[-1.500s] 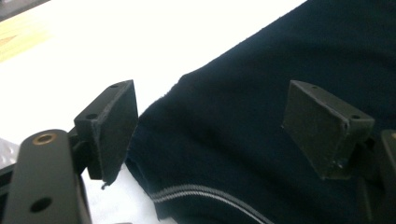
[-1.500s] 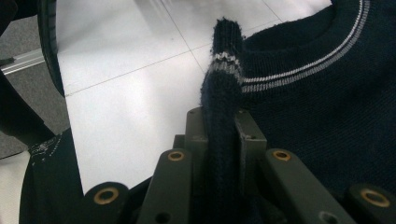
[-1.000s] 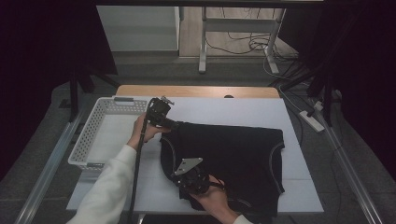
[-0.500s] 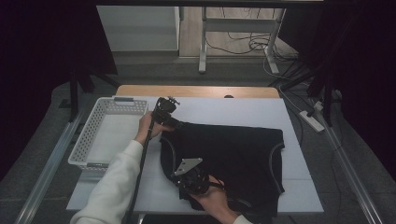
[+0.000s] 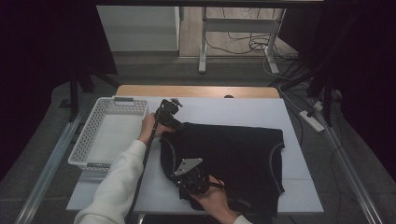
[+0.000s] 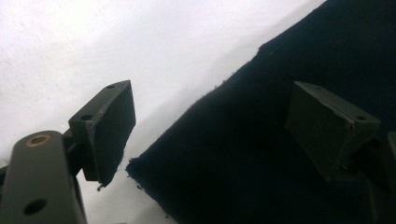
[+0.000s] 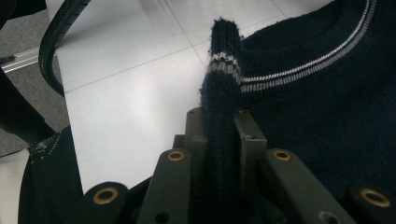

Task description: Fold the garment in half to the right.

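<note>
A dark navy sweater [image 5: 238, 149] with pale stripes at its neckline lies spread on the white table [image 5: 233, 109]. My left gripper [image 5: 175, 123] is open at the sweater's far left corner. In the left gripper view its jaws [image 6: 219, 126] straddle the edge of the dark fabric [image 6: 280, 168], one pad over the bare table and the other over the cloth. My right gripper [image 5: 183, 179] is at the near left edge of the sweater. There it is shut [image 7: 223, 122] on a raised ribbed, striped fold of the sweater [image 7: 327, 93], which sticks up between its pads.
A white plastic basket [image 5: 83, 142] stands at the table's left side, next to the left hand. A wooden strip [image 5: 196, 91] runs along the table's far edge. Cables and a power strip [image 5: 312, 120] lie on the floor to the right.
The left gripper has shifted a little to the right, onto the sweater's far left corner. The right gripper has kept its hold and stayed in place.
</note>
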`<action>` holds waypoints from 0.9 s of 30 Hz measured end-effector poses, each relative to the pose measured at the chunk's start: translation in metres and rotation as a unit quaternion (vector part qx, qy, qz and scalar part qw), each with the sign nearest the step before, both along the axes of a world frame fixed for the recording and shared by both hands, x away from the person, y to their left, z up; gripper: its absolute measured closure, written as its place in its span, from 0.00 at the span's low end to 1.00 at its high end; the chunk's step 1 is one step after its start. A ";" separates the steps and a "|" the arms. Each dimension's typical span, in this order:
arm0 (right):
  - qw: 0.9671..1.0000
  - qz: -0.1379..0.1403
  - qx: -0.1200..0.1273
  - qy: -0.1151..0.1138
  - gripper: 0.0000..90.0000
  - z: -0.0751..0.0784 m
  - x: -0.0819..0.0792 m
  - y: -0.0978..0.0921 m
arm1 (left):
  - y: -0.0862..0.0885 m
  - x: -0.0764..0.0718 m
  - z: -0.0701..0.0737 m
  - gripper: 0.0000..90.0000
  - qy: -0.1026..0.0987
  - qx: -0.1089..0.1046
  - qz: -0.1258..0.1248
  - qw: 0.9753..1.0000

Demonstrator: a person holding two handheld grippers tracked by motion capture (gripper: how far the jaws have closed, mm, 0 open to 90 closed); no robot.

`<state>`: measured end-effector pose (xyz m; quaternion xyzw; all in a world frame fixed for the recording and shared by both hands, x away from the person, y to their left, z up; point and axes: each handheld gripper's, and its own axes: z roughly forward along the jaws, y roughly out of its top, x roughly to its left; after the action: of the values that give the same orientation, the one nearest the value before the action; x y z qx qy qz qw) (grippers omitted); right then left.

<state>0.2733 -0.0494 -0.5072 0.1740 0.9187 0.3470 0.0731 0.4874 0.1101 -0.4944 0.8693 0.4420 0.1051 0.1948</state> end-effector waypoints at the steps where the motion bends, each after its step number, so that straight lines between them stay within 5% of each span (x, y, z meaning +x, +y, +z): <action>1: 1.000 0.000 0.000 0.000 0.87 0.000 0.000 0.000 | 0.001 0.001 -0.001 0.19 0.004 0.001 0.000 1.000; 16: 1.000 0.002 -0.002 -0.002 0.87 -0.001 0.000 0.000 | -0.003 0.006 -0.017 0.16 0.041 0.019 0.003 0.999; 19: 1.000 0.002 -0.002 -0.003 0.87 -0.002 -0.001 0.000 | -0.001 0.007 -0.019 0.16 0.049 0.006 0.008 0.999; 21: 1.000 0.003 -0.001 -0.002 0.87 -0.002 -0.001 0.000 | 0.002 0.007 -0.020 0.20 0.061 -0.013 0.013 0.998; 27: 1.000 0.000 0.001 -0.002 0.87 -0.002 -0.001 0.000 | 0.004 0.001 -0.018 0.37 0.062 -0.022 0.015 0.998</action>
<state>0.2718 -0.0493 -0.5089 0.1735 0.9182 0.3483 0.0746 0.4886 0.1144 -0.5120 0.8629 0.4683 0.0444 0.1848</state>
